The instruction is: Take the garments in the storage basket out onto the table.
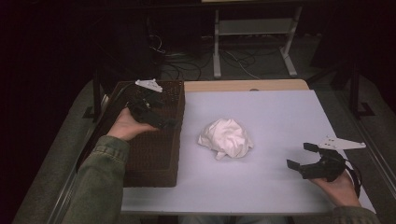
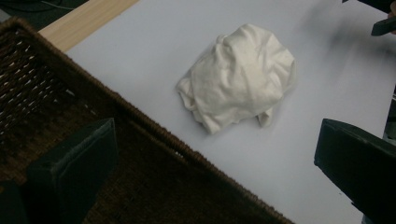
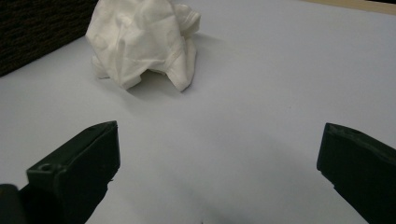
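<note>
Black jaws stand wide apart on your right gripper (image 1: 301, 156), which sits at the lower right of the high view, held low over the pale table (image 1: 280, 112) with nothing between them. In the right gripper view the crumpled white cloth (image 3: 142, 39) lies at the upper left, well beyond the jaw tips, resting on the bare tabletop. Your left gripper (image 1: 156, 114) hangs over the dark woven basket (image 1: 154, 158) at the left of the high view, its jaws also spread wide and empty. In the left gripper view one jaw sits above the basket's inside and the other above the table, with the basket's rim (image 2: 187, 154) running diagonally between them. The part of the basket interior that shows looks bare weave. The cloth (image 1: 225, 138) lies mid-frame, near the basket's right wall but apart from it. No writing is legible anywhere.
</note>
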Action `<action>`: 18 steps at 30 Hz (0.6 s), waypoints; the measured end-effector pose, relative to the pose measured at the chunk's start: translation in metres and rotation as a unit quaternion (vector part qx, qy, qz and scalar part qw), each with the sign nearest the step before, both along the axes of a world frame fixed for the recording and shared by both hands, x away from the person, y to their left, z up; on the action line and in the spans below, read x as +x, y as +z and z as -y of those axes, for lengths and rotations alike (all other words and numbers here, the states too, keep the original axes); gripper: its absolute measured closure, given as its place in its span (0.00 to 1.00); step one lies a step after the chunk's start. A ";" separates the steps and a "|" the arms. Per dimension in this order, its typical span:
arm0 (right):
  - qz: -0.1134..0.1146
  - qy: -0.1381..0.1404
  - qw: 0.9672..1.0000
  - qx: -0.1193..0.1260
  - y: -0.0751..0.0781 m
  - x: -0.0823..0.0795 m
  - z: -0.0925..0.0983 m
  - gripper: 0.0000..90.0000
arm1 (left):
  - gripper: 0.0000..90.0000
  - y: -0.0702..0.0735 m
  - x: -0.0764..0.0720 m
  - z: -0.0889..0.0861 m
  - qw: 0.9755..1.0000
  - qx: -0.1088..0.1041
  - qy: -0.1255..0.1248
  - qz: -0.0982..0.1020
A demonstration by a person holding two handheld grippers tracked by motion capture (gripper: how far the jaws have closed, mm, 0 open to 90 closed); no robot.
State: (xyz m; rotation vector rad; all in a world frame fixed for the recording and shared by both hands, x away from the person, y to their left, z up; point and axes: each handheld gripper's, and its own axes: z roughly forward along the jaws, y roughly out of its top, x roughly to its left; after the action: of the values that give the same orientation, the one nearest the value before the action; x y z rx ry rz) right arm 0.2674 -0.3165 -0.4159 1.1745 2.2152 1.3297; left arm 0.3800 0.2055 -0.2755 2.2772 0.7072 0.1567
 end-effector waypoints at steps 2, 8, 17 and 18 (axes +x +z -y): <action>0.000 -0.001 1.000 0.000 0.000 0.000 0.000 0.00 | 0.00 -0.003 -0.003 -0.006 1.000 -0.003 0.005 0.001; -0.001 -0.001 1.000 -0.002 0.000 0.000 0.000 0.00 | 0.00 -0.011 -0.010 -0.028 1.000 -0.017 0.019 0.004; -0.002 0.000 1.000 -0.005 -0.001 0.000 -0.001 0.00 | 0.00 -0.019 -0.023 -0.061 0.999 -0.035 0.041 0.007; -0.003 0.000 1.000 -0.005 -0.001 0.000 -0.001 0.00 | 0.00 -0.021 -0.025 -0.065 0.998 -0.036 0.044 0.006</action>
State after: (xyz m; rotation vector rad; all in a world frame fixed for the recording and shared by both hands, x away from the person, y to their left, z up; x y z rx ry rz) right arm 0.2675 -0.3154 -0.4171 1.1759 2.2232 1.3156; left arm 0.3551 0.2703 -0.2964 2.1764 0.7938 0.1836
